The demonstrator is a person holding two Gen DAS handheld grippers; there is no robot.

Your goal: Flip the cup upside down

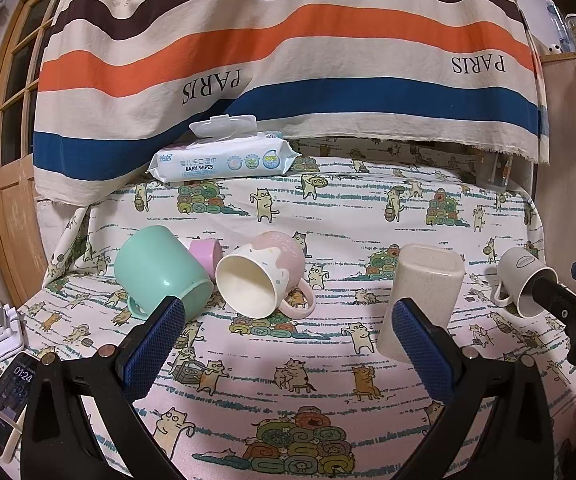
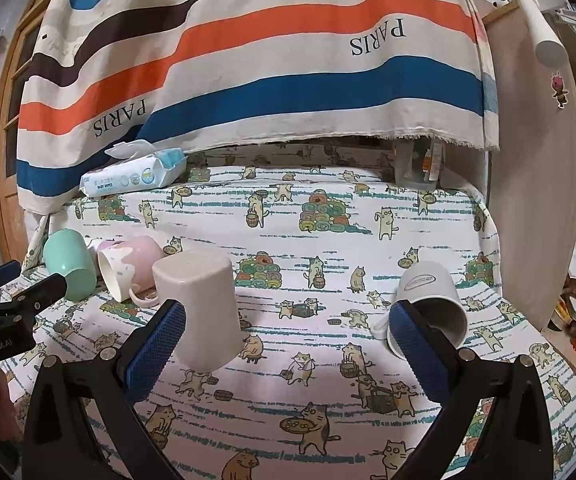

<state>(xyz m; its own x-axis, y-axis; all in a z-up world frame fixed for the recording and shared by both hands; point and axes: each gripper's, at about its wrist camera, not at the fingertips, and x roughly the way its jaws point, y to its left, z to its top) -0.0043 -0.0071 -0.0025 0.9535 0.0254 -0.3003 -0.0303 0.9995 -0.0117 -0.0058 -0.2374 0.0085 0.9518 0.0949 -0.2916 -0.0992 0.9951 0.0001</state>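
A beige square cup (image 1: 424,300) (image 2: 201,308) stands upside down on the cat-print cloth. A mint cup (image 1: 155,272) (image 2: 67,262), a small pink cup (image 1: 205,254) and a pink-and-white mug (image 1: 263,276) (image 2: 127,270) lie on their sides at the left. A white mug (image 1: 524,284) (image 2: 434,304) lies on its side at the right. My left gripper (image 1: 288,340) is open and empty, between the mint cup and the beige cup. My right gripper (image 2: 288,340) is open and empty, between the beige cup and the white mug.
A pack of baby wipes (image 1: 223,156) (image 2: 135,172) lies at the back left under a hanging striped cloth (image 1: 288,60). A phone (image 1: 3,400) and a white charger (image 1: 3,332) sit at the left edge. A clear container (image 2: 416,168) stands at the back right.
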